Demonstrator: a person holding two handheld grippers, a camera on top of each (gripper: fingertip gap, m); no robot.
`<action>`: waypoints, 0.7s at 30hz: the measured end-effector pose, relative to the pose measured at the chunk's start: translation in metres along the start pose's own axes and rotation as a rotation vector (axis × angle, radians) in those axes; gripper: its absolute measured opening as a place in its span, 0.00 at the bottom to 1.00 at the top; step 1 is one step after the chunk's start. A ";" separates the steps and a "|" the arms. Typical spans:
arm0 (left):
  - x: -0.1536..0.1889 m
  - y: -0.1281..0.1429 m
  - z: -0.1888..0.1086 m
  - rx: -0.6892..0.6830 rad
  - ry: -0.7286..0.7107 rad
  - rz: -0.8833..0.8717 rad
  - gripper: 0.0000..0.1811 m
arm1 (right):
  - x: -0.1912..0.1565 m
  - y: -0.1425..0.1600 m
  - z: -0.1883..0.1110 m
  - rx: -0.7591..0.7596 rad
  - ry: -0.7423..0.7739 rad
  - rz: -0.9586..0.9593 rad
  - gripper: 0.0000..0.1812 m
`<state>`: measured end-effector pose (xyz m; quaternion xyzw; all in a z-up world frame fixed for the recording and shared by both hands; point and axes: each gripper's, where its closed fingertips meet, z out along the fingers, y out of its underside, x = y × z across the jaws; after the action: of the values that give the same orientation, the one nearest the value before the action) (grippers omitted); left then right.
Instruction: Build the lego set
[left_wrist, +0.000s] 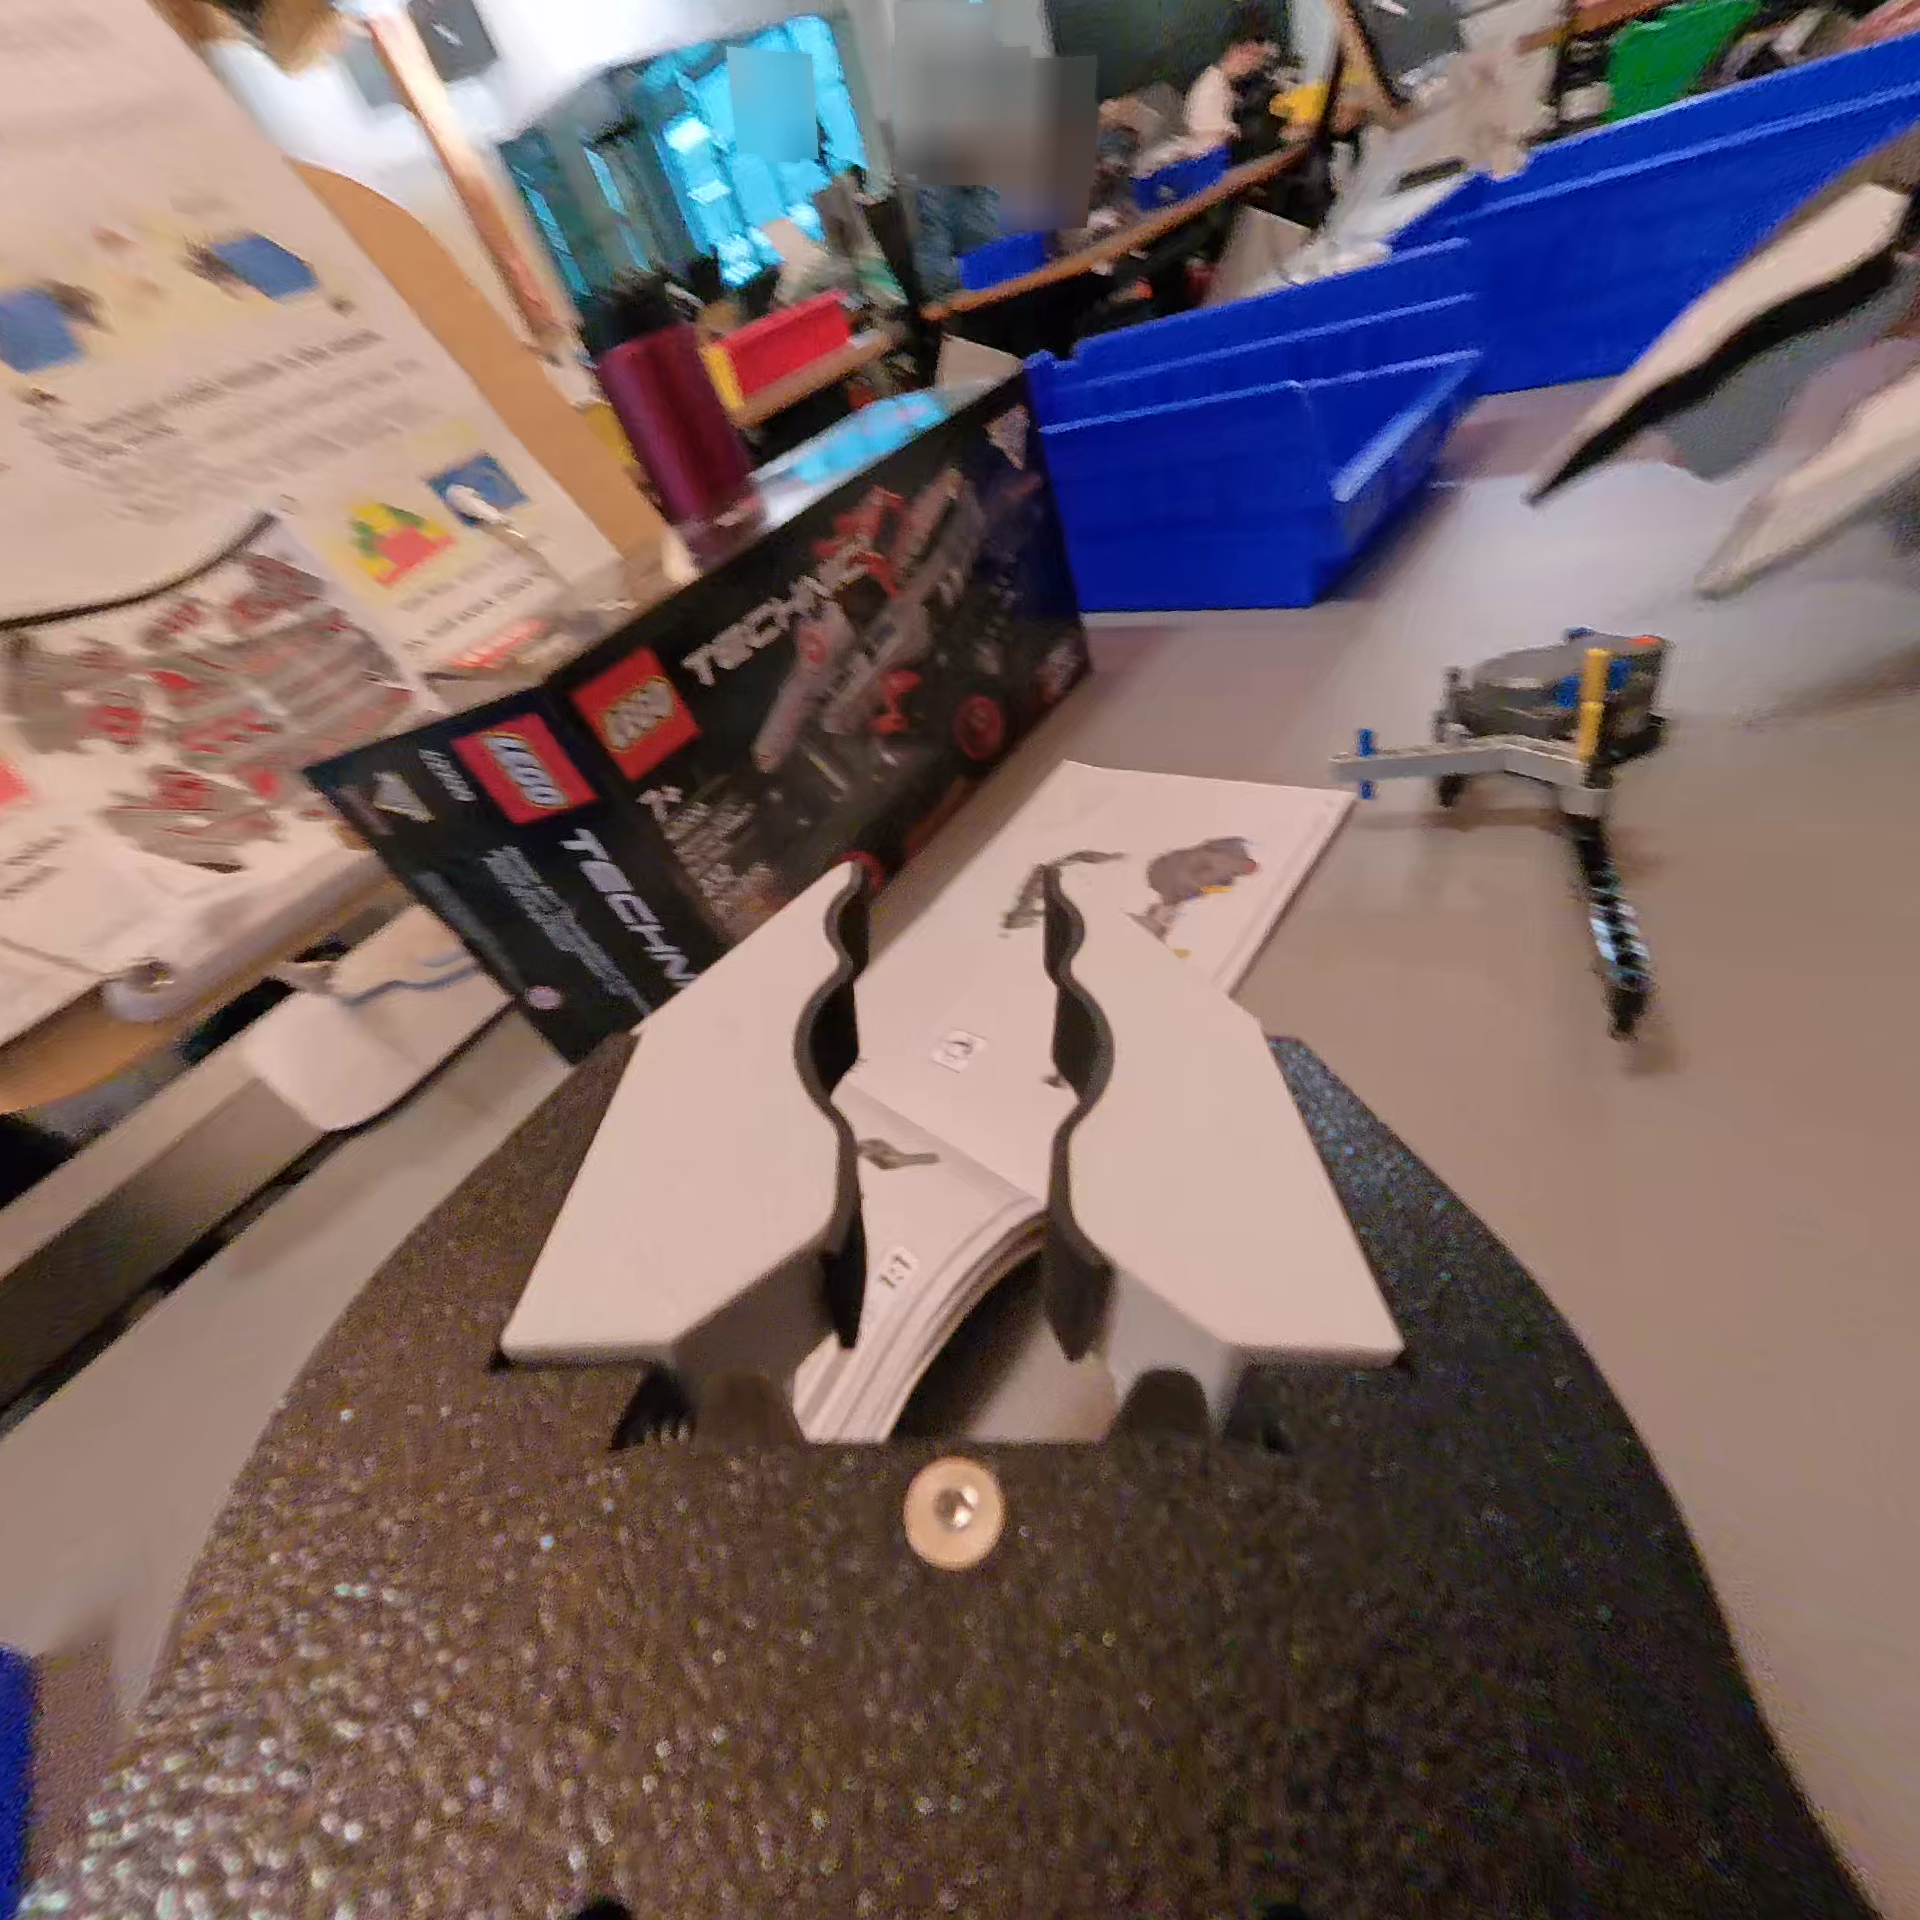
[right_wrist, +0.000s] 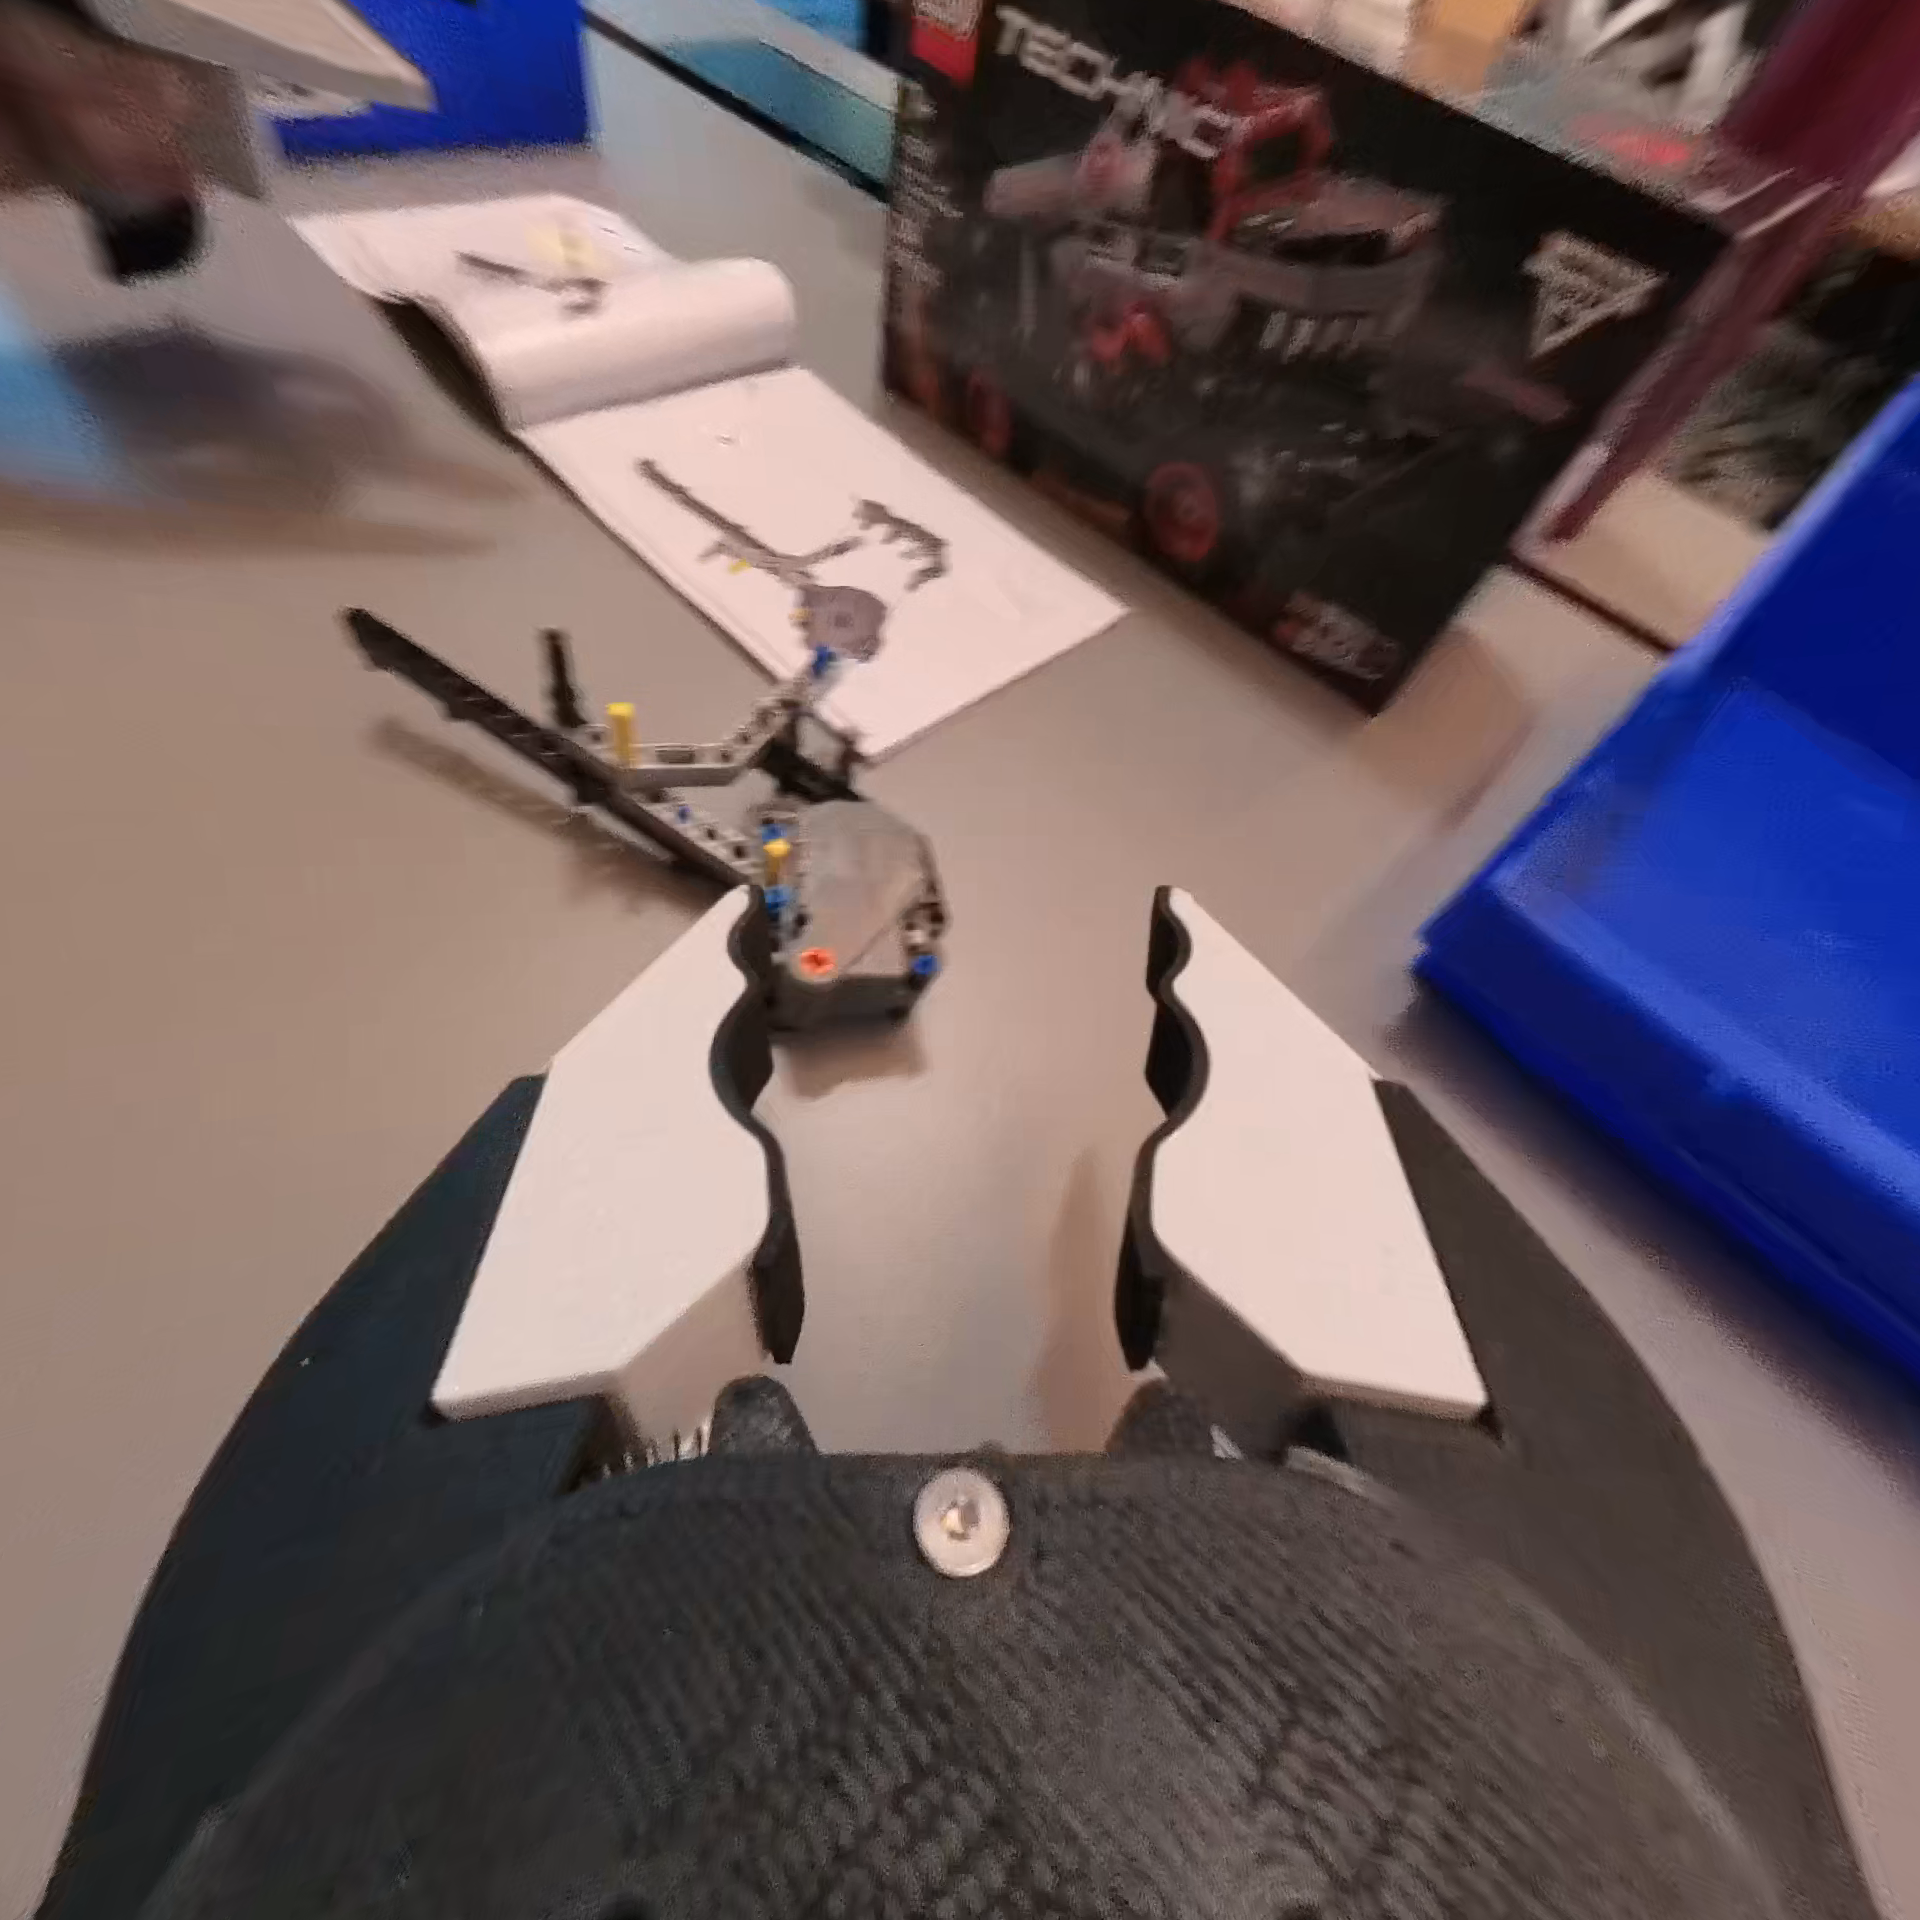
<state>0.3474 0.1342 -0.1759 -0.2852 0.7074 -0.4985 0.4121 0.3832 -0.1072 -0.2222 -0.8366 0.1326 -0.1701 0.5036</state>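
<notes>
**Lego set: part-built, booklet under review**

Lego set box (right_wrist: 1299, 343): black, standing upright at upper right of the right wrist view; centre left of the left wrist view. Largest item on the grey table (right_wrist: 260, 987). Leave standing; not needed for the step in hand.

Blue bins (left_wrist: 1247, 468): upper right of the left wrist view, one more at the right edge of the right wrist view. Probably the parts supply, contents not visible.

Instruction booklet (right_wrist: 831, 540): open flat, centre top of the right wrist view, between box and model. Judged step: consulting or turning a page. Best done by pinching a single sheet near its free edge, lifting slowly, avoiding a crease.

Left gripper (left_wrist: 956, 904): jaws part open with a narrow gap, low over the booklet, page edges showing between the fingers. Cannot tell whether paper is touched; nothing firmly held.

Right gripper (right_wrist: 951, 904): jaws wide open, empty, hovering just short of the model. Keep clear of the long beam when reaching.

Part-built model (right_wrist: 831, 914): grey body with black beam, yellow and blue pins, lying centre of the right wrist view; middle right of the left wrist view. Light; likely to slide if nudged.
</notes>
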 end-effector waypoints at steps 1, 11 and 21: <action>-0.005 -0.002 -0.001 0.017 -0.048 0.011 0.15 | -0.009 0.002 0.000 -0.008 -0.062 0.026 0.40; 0.003 0.012 0.008 -0.008 -0.098 0.074 0.13 | -0.028 0.023 0.030 -0.151 -0.156 0.049 0.29; 0.013 0.021 0.012 -0.031 -0.059 0.101 0.12 | -0.024 0.028 0.035 -0.170 -0.123 0.015 0.24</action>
<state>0.3513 0.1251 -0.2018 -0.2699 0.7160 -0.4575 0.4530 0.3745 -0.0830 -0.2658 -0.8842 0.1217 -0.1027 0.4390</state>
